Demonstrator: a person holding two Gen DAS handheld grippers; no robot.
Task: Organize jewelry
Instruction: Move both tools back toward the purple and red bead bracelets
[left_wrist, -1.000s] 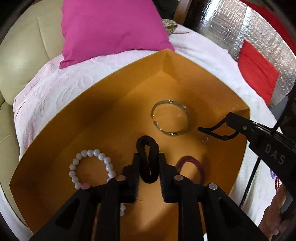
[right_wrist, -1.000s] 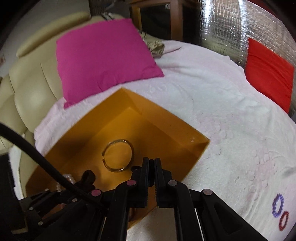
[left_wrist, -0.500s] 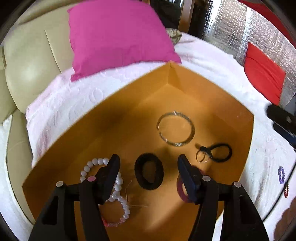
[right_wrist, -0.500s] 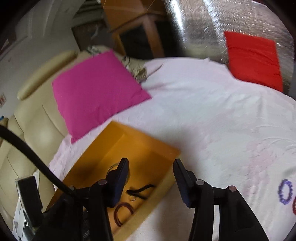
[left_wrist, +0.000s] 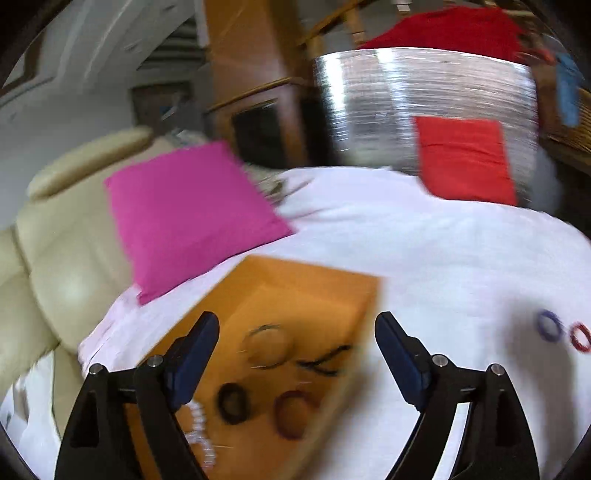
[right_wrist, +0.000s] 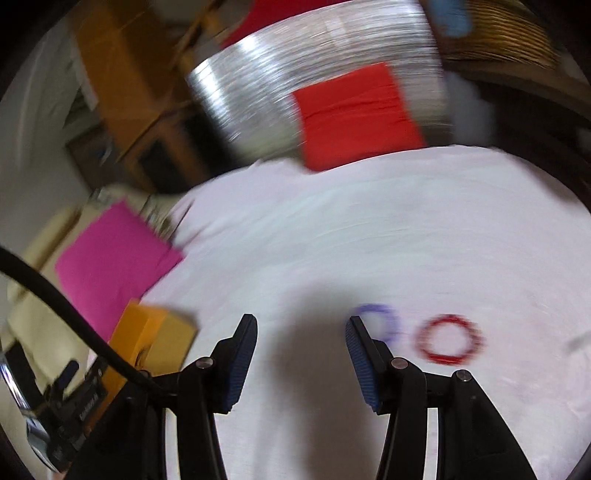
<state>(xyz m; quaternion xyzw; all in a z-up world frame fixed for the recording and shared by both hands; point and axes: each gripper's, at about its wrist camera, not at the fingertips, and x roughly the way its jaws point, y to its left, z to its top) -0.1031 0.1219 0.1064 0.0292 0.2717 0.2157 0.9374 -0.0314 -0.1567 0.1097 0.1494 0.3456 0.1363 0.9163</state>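
An orange box (left_wrist: 306, 280) sits on the white bedspread and holds a black hair tie (left_wrist: 232, 403), a dark red band (left_wrist: 291, 413), a silver bangle (left_wrist: 267, 345), a black cord loop (left_wrist: 327, 360) and a white bead bracelet (left_wrist: 199, 432). My left gripper (left_wrist: 297, 332) is open and empty above the box's right part. A purple bead ring (right_wrist: 384, 326) and a red bead ring (right_wrist: 448, 338) lie on the bedspread; both also show in the left wrist view, purple (left_wrist: 550, 330) and red (left_wrist: 580, 338). My right gripper (right_wrist: 301, 334) is open and empty, its right finger just left of the purple ring.
A pink cushion (left_wrist: 188, 210) leans on the cream sofa (left_wrist: 62, 266) behind the box. A red cushion (left_wrist: 465, 158) rests against a silver foil surface (left_wrist: 369, 110) at the back. The box corner (right_wrist: 155, 332) and the left gripper's body (right_wrist: 74, 402) show at the right wrist view's lower left.
My left gripper let go of the black hair tie into the box, opened wide and drew back. My right gripper opened and swung right from the box toward the purple and red rings.
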